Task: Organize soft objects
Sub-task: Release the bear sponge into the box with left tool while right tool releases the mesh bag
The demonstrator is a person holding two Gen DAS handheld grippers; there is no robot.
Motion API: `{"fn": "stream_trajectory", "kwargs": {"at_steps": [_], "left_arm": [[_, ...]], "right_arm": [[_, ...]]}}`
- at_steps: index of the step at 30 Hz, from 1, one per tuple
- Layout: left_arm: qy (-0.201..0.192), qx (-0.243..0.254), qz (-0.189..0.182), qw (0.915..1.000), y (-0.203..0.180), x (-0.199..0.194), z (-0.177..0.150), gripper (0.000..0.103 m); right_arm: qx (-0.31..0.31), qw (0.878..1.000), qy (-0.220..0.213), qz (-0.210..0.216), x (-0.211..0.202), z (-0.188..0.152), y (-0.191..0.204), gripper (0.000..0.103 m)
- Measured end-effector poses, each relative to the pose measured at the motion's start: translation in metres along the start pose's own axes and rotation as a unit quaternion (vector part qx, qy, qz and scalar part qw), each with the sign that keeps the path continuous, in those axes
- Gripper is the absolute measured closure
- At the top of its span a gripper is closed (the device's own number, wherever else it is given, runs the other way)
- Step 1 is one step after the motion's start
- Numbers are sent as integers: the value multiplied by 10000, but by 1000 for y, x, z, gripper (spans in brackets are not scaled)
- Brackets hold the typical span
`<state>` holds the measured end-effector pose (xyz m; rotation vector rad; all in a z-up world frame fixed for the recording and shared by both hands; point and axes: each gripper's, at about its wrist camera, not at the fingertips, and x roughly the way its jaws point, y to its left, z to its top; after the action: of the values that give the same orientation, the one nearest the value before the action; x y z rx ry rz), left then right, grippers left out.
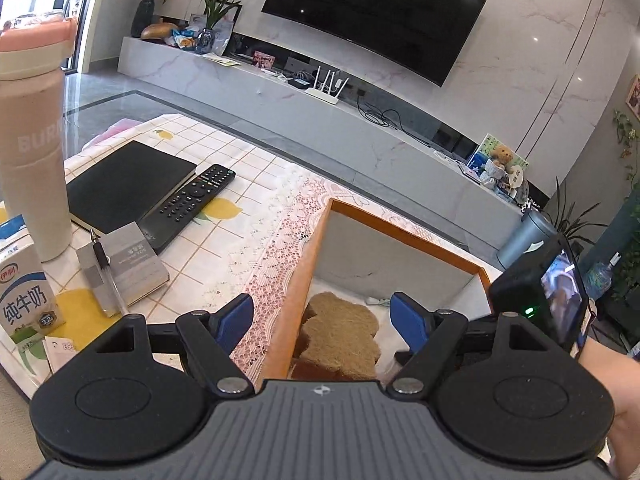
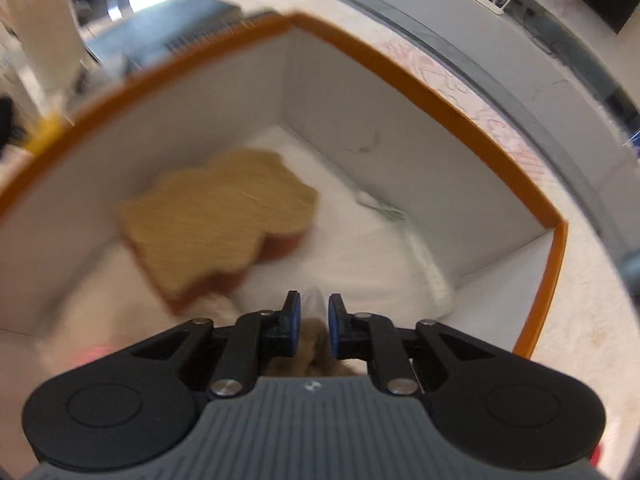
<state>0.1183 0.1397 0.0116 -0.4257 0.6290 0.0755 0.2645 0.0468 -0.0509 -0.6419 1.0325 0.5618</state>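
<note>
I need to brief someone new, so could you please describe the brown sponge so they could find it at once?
Start at the orange-rimmed box on the lace-edged tablecloth. Inside, on white fabric, lies the brown sponge. It is the only tan, wavy-edged slab there, with a darker underside.

From my end the left gripper is spread wide, blue pads well apart with nothing between them, pointing down toward 12 o'clock in its own view. Over at 3 o'clock there's a bare wrist at the frame edge. The right gripper is nearly closed, its blue pads just a narrow gap apart, pinching something tan and soft. That view's pretty motion-blurred though.
</note>
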Motion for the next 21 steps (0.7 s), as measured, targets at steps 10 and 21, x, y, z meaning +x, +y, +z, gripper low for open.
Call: {"fn": "stream_trajectory", "kwargs": {"at_steps": [10, 21], "left_arm": [[174, -97, 291, 9994, 5, 4, -2, 12], [322, -253, 269, 9988, 12, 9, 0, 13]], "right_arm": [[-257, 9878, -803, 1310, -66, -6, 24, 87], [-335, 9871, -569, 1461, -26, 7, 53, 91]]}}
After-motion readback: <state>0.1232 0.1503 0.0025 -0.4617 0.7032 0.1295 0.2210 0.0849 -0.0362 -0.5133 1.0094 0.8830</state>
